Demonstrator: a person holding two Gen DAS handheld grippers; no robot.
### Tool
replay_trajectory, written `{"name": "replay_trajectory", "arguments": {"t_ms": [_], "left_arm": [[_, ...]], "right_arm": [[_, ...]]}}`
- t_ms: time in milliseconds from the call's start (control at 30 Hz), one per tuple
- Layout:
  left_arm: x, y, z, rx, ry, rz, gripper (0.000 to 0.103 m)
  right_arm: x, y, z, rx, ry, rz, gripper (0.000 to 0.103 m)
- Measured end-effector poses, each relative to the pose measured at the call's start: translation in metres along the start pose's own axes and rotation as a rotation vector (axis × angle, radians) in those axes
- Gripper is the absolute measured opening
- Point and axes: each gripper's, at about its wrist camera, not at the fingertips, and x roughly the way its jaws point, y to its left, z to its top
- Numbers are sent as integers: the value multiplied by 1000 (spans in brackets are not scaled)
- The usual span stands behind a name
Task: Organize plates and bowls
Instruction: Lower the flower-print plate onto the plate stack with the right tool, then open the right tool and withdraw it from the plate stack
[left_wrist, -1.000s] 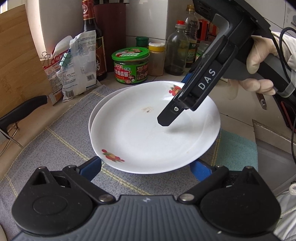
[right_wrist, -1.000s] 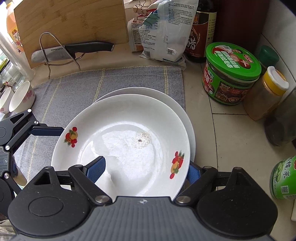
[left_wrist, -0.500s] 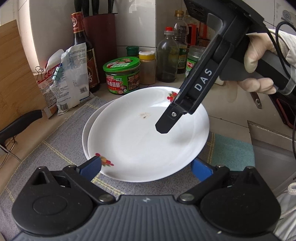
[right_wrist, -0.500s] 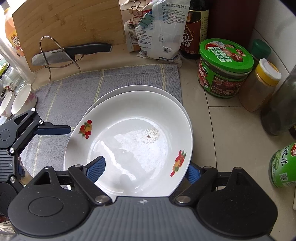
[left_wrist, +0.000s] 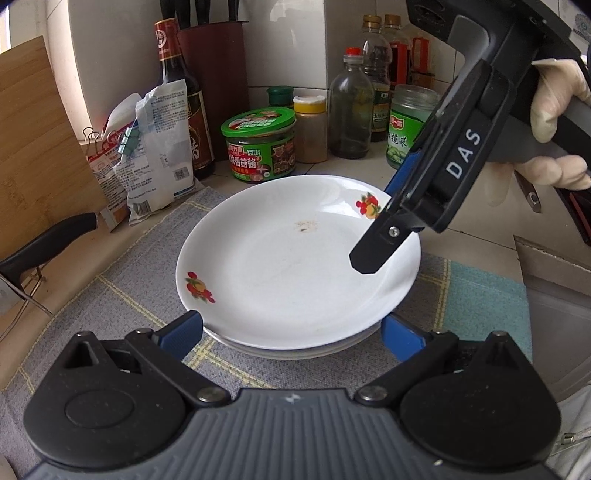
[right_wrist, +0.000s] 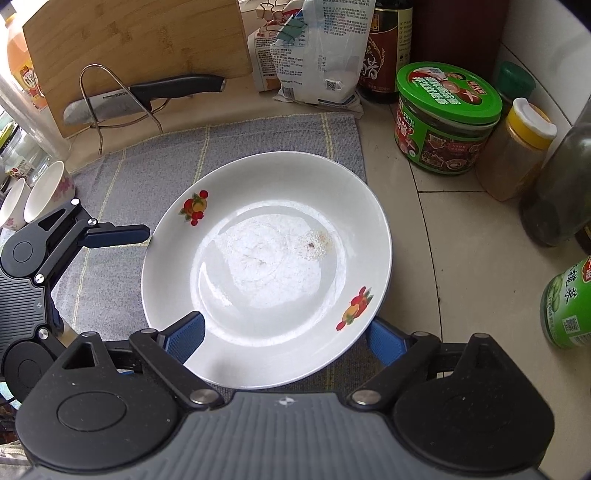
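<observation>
Right wrist view shows the top plate (right_wrist: 266, 266) set on the stack, right tool (right_wrist: 284, 332) spreading off its rim, left tool (left_wrist: 291, 328) apart; next, withdraw clear.

I see the top plate (left_wrist: 295, 266) in centre frame of the left view: white, shallow, upright, two red-and-orange fruit motifs on the rim, a small brown speck near its middle. It sits nested on a lower plate (left_wrist: 295, 352), only edges showing at lower centre. Two small white bowls (right_wrist: 33, 197) with pink flowers lie at the right view's left edge, tilted.
</observation>
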Motion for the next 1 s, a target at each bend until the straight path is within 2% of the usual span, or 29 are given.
{"name": "replay_trajectory", "arguments": {"t_ms": [533, 667, 1000], "left_arm": [[1, 3, -1, -21, 0, 8, 102], [-6, 10, 1, -81, -40, 11, 102], [-37, 23, -5, -194, -123, 94, 102]], "right_arm": [[1, 3, -1, 1, 5, -14, 102], [-3, 9, -1, -24, -13, -33, 103], [-9, 20, -6, -49, -75, -95, 103]]}}
